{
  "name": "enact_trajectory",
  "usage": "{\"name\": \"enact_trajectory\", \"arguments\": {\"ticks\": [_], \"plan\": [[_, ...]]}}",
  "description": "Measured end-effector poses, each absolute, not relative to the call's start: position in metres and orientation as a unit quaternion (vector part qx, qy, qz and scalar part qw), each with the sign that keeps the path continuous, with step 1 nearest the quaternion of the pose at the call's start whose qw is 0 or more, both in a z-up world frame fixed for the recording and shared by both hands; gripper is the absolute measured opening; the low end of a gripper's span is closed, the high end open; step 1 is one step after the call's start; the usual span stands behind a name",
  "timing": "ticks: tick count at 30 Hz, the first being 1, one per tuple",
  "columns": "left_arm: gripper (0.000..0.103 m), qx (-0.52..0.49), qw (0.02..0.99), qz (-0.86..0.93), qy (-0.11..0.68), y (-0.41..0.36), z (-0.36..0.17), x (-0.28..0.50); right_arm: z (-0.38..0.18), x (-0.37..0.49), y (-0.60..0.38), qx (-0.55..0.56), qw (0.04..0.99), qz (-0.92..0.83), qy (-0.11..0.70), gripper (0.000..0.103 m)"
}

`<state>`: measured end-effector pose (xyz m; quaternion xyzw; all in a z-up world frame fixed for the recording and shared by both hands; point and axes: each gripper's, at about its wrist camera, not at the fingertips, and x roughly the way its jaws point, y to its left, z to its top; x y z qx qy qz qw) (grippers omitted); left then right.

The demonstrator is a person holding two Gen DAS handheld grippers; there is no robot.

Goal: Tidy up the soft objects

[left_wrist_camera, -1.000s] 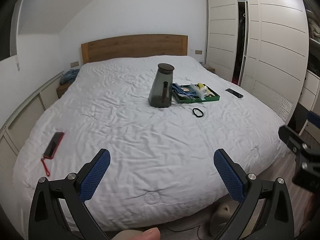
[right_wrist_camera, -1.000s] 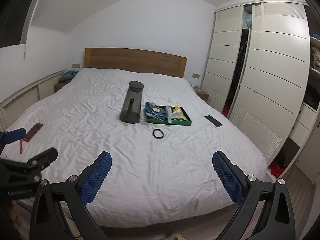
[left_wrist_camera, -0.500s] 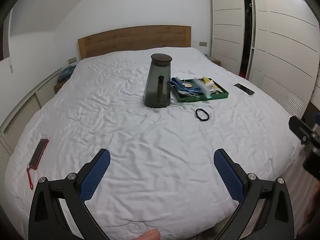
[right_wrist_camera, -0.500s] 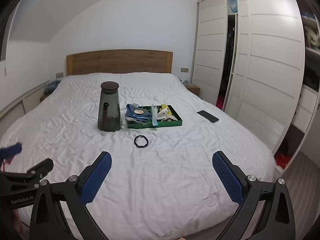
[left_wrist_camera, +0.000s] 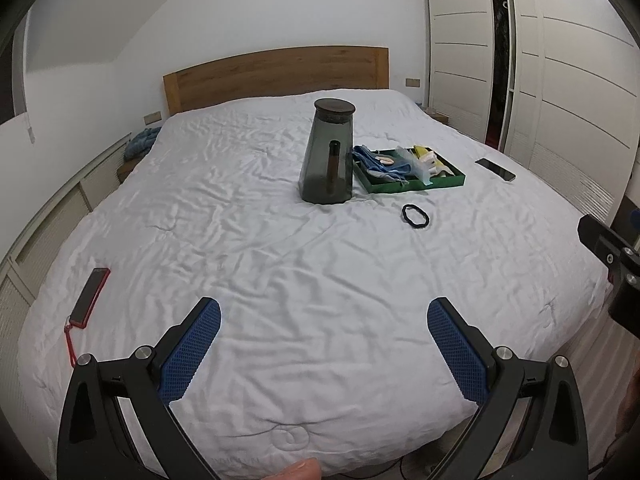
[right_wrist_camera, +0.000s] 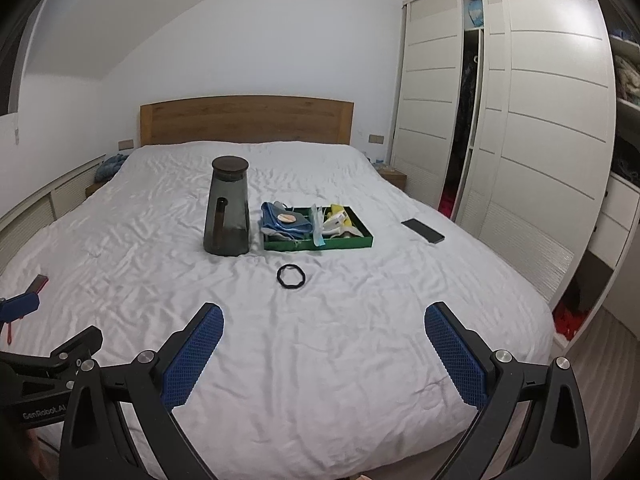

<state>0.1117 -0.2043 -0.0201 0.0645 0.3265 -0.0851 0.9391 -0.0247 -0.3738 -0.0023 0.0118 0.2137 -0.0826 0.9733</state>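
White quilt covers the bed, which fills the space ahead of both sets of jaws and runs back to a wooden headboard; a white wardrobe stands off to the right of the right jaws, one door slid partly aside; far ahead of both, near the middle of the bed, a dark grey jug stands upright with its lid on; just to its right lies a green tray holding blue cloth at its left end and pale yellow and white items, too small to tell apart, at its right; a black phone lies well to the right of the tray; a red-cased phone with a red strap lies left of the left jaws, near the bed's edge; a black hair tie lies flat on the quilt, nearer than the tray, ahead of the right jaws and slightly left of their centre, and ahead and to the right of the left jaws; the left gripper hangs over the near part of the bed, jaws spread wide with nothing between the blue pads; the right gripper likewise stands wide apart and empty, clear of the quilt.
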Motion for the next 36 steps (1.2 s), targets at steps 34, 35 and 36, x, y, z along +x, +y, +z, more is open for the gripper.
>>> {"name": "enact_trajectory", "arguments": {"ticks": [34, 35, 36], "plan": [[0.102, 0.026, 0.977, -0.044, 0.206, -0.144, 0.049, 0.034, 0.038, -0.112, -0.345, -0.011, 0.991, -0.056, 0.119, 0.103], [0.102, 0.026, 0.979, -0.044, 0.199, -0.141, 0.054, 0.027, 0.038, -0.121, -0.342, -0.013, 0.992, -0.058, 0.114, 0.103], [0.102, 0.025, 0.98, -0.044, 0.195, -0.14, 0.057, 0.023, 0.04, -0.13, -0.341, -0.015, 0.992, -0.059, 0.109, 0.103]]}}
